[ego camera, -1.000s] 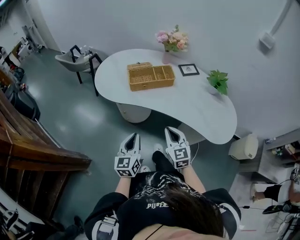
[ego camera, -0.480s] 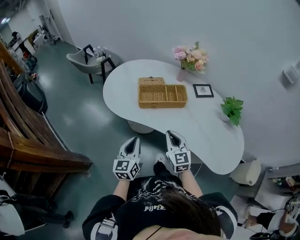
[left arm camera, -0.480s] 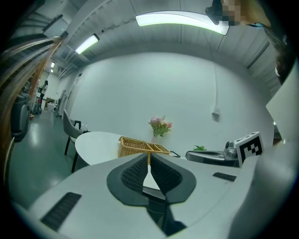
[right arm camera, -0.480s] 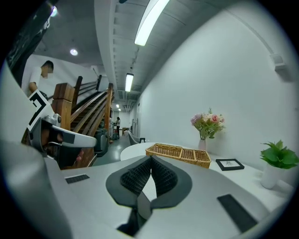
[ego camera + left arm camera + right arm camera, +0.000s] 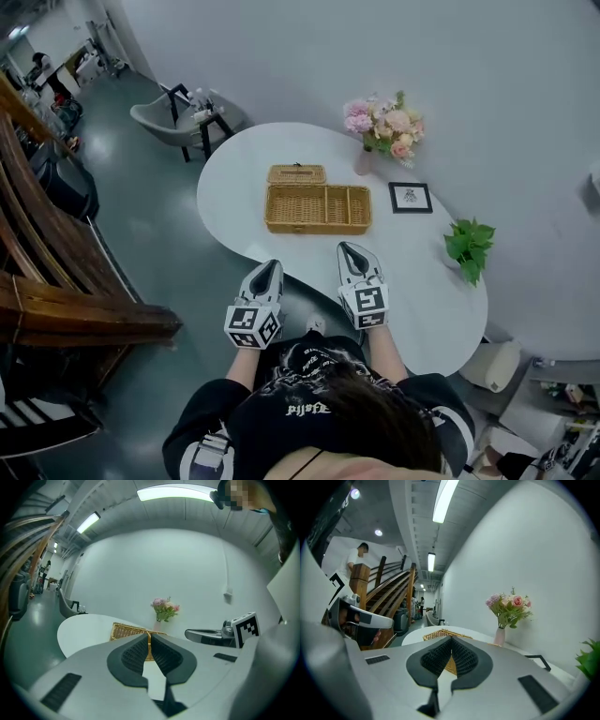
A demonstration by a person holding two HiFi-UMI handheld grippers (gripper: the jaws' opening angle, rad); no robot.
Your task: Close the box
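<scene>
An open wicker box [image 5: 318,208] lies on the white curved table [image 5: 422,281], its lid [image 5: 296,173] folded back on the far side. The box has two compartments. My left gripper [image 5: 268,270] hovers at the table's near edge, shut and empty. My right gripper [image 5: 349,251] is over the table just short of the box, also shut with nothing held. In the left gripper view the wicker box [image 5: 125,631] shows beyond the closed tips of the left gripper [image 5: 149,634]. The right gripper view shows the box [image 5: 440,634] past the right gripper [image 5: 451,639].
A vase of pink flowers [image 5: 382,127], a small framed picture [image 5: 410,197] and a green potted plant [image 5: 470,246] stand on the table to the right of the box. A grey chair [image 5: 173,117] is at the far left. Wooden stairs [image 5: 56,281] rise on the left.
The person has stepped closer to the table. Both grippers moved forward, and the right one now reaches over the tabletop near the box.
</scene>
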